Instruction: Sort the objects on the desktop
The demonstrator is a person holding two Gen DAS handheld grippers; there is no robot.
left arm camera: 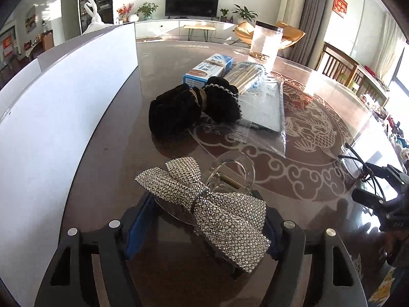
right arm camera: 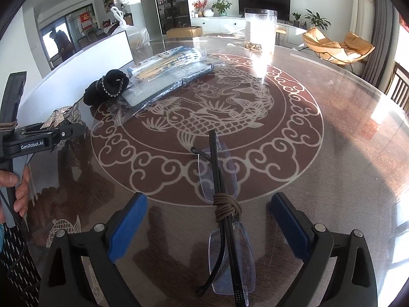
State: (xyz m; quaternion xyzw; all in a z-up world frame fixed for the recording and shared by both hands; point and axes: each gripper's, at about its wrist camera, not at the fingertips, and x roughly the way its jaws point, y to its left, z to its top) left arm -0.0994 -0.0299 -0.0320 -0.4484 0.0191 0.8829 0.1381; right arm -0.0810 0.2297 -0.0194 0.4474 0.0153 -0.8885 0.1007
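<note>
My left gripper is shut on a rhinestone bow hair clip with a clear claw, held just above the glass table top. In the right wrist view the left gripper shows at the far left with the bow. My right gripper is open, its blue pads either side of folded rimless glasses tied with a brown cord, which lie on the table. Further back lie a black velvet scrunchie, a blue box, and a chopsticks pack.
A white storage box stands along the left side of the table. A clear plastic jar stands at the far edge. A flat plastic sleeve lies under the chopsticks. Chairs stand beyond the right rim.
</note>
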